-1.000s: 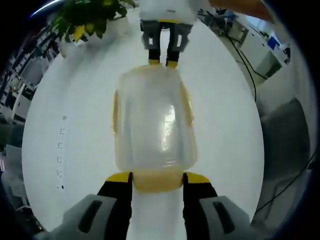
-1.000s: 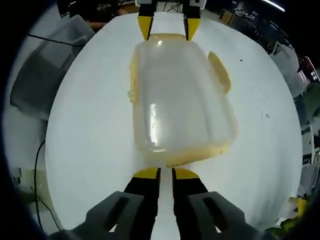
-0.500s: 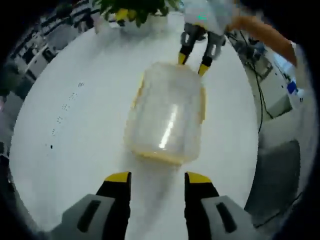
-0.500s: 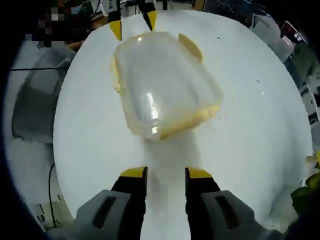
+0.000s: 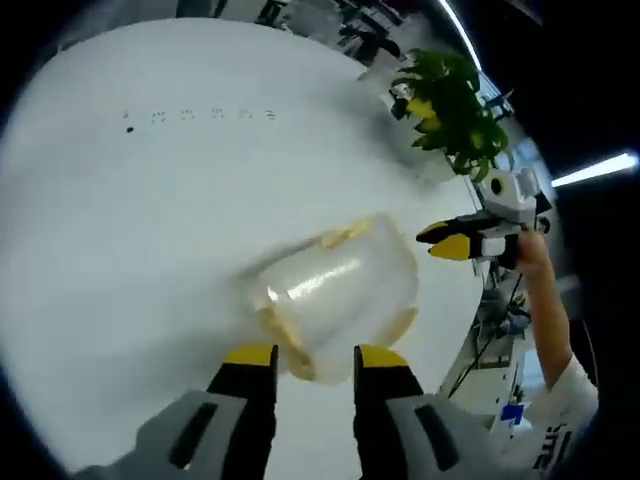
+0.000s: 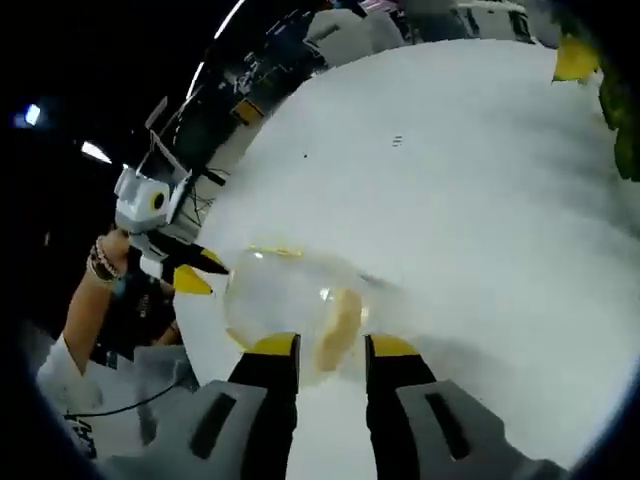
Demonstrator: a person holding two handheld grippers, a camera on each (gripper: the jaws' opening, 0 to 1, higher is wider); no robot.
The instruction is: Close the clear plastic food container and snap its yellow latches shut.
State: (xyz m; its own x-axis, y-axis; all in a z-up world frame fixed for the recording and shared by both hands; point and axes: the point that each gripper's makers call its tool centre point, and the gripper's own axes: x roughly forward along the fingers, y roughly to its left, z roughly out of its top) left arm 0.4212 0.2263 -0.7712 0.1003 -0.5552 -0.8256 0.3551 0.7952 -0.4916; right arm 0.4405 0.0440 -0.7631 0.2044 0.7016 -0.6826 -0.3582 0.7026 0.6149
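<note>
The clear plastic food container (image 5: 340,285) lies on the white round table (image 5: 150,200), its lid on and yellow latches (image 5: 345,235) along its edges. My left gripper (image 5: 313,358) stands open just short of the container's near end, nothing between its jaws. My right gripper (image 5: 462,243) comes in from the right, held by a hand, a little apart from the container. In the right gripper view the container (image 6: 285,295) sits right ahead of my open right gripper (image 6: 333,348), with one yellow latch (image 6: 338,328) in line with the gap. My left gripper (image 6: 185,272) shows at the left.
A potted green plant (image 5: 450,100) stands near the table's edge, and its leaves (image 6: 615,90) also show at the right of the right gripper view. A person's arm (image 5: 545,310) and sleeve reach in. Desks and cables lie beyond the table.
Both views have swung and rolled sharply as the hands moved. The right gripper, shut a second ago, stands open. Both grippers have left the container's ends, and each now sees it much nearer its own jaws.
</note>
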